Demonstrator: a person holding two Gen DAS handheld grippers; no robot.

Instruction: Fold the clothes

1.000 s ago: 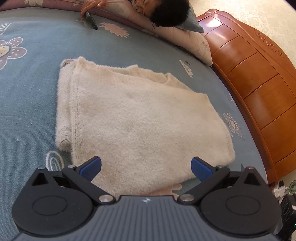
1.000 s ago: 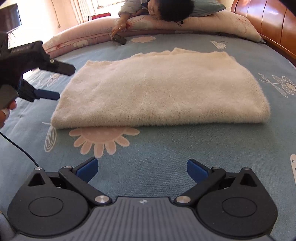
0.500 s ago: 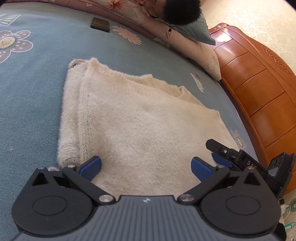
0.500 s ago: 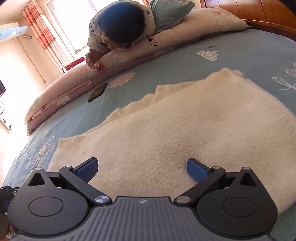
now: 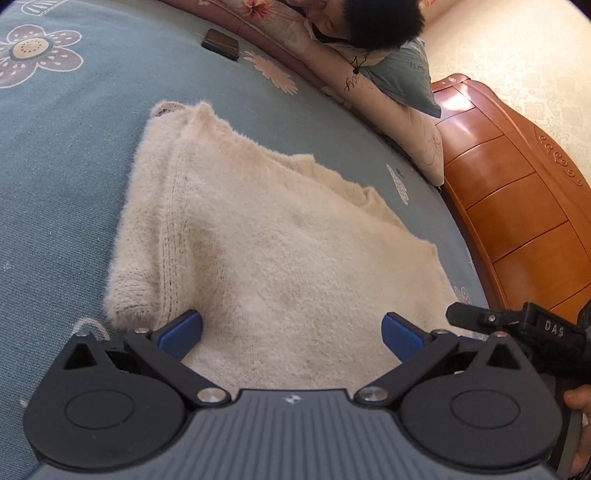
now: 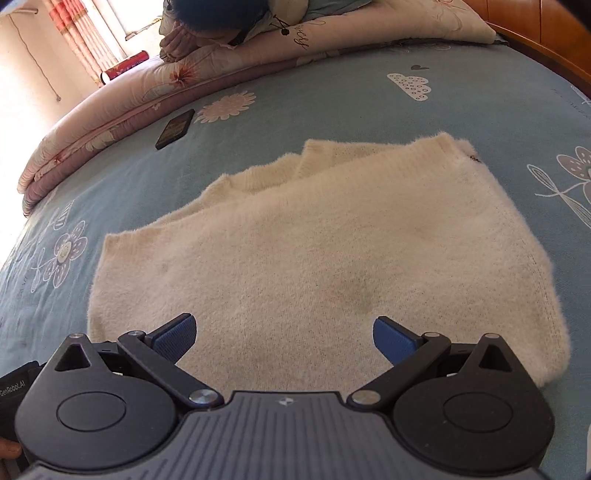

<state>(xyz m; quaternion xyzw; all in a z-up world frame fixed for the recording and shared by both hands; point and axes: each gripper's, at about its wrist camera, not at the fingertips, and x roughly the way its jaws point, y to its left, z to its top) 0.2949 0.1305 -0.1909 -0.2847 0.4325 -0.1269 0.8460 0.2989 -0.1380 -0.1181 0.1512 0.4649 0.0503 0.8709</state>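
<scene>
Cream sweater [image 5: 288,258] lies folded under both wide-open hand-held grippers [image 5: 291,334] [image 6: 283,338], one marked "GenRobot.AI".

Bed [image 5: 66,177] w/ blue-grey sheet, printed flowers + clouds. Rolled pink floral quilt [image 6: 122,99] along far edge, pale pillow [image 6: 443,22] at the headboard end, grey-blue pillow [image 5: 406,77] on top. Person [image 5: 373,22] lying against the quilt, dark hair. Dark phone [image 6: 175,128] flat on sheet just beside quilt. Headboard [image 5: 517,206] glossy orange-brown wood, panelled, carved trim. Wall [image 5: 517,55] cream, patterned paper. Window w/ red-striped curtain [image 6: 70,29], strong daylight coming in, blown out. Red cylinder [image 6: 123,66] behind quilt.
</scene>
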